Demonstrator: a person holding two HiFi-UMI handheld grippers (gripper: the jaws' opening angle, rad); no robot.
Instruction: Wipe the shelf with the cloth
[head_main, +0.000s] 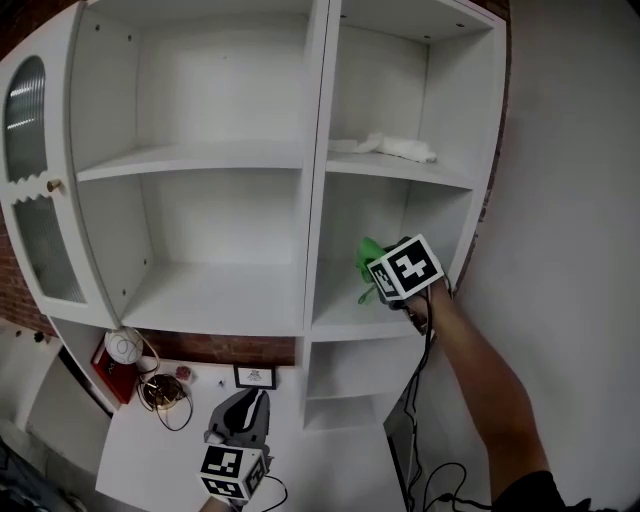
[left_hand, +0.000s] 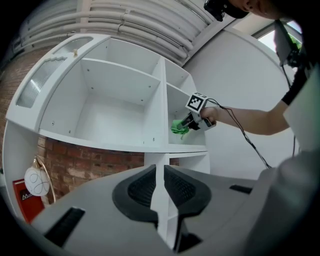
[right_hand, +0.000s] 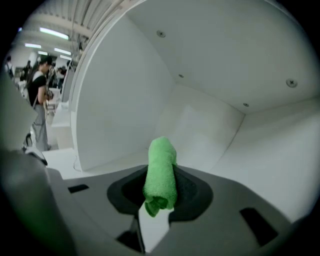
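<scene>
Wiping looks barely begun, I'd say: no contact with the board shows, so the whole shelf is left. Nearest, my left gripper (left_hand: 160, 187) hangs low, jaws almost together, nothing between. Further out, the right gripper (right_hand: 160, 195) has its jaws clamped on the rolled green cloth (right_hand: 161, 165), inside the right middle compartment, just above its shelf (head_main: 345, 318). Beyond, a white rag (head_main: 395, 147) lies on the shelf above
</scene>
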